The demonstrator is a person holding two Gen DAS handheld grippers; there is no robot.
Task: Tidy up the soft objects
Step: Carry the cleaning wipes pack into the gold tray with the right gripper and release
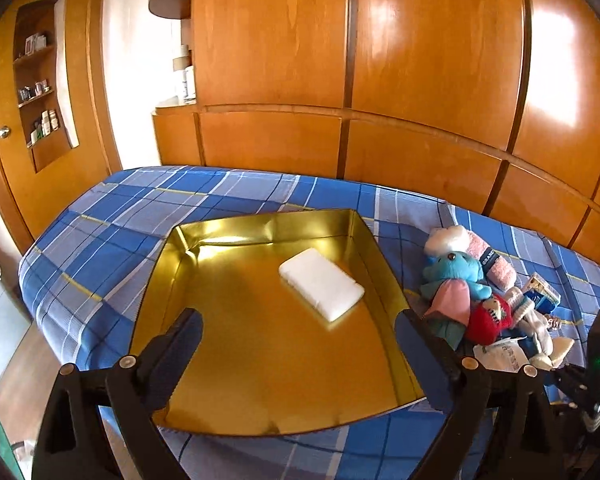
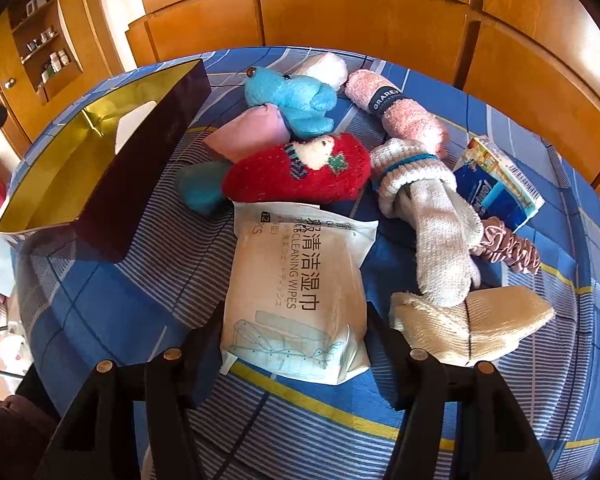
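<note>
On the blue plaid bedcover (image 1: 100, 240) sits a shallow box with a gold lining (image 1: 260, 360), and inside it, toward two o'clock of its floor, lies a white rectangular pad (image 1: 320, 289). The left gripper (image 1: 298, 338) hangs over the near half of the box with its jaws spread wide and nothing between them; the pad lies apart from both fingers, at twelve o'clock of the gap. At three o'clock of the box the soft things lie in a heap. In the right wrist view the right gripper (image 2: 294, 354) straddles the near end of a pack of cleaning wipes (image 2: 300, 280), a finger on either side; whether the pads press on the pack cannot be told. Beyond the pack, at twelve o'clock, lies a red knitted toy (image 2: 300, 172), with a blue plush toy (image 2: 296, 100) behind it and a rolled pink towel (image 2: 396, 110) at one o'clock. A white sock bundle (image 2: 428, 208), a beige pad (image 2: 500, 320), a pink scrunchie (image 2: 508, 248) and a tissue packet (image 2: 500, 184) lie at two o'clock of the pack.
</note>
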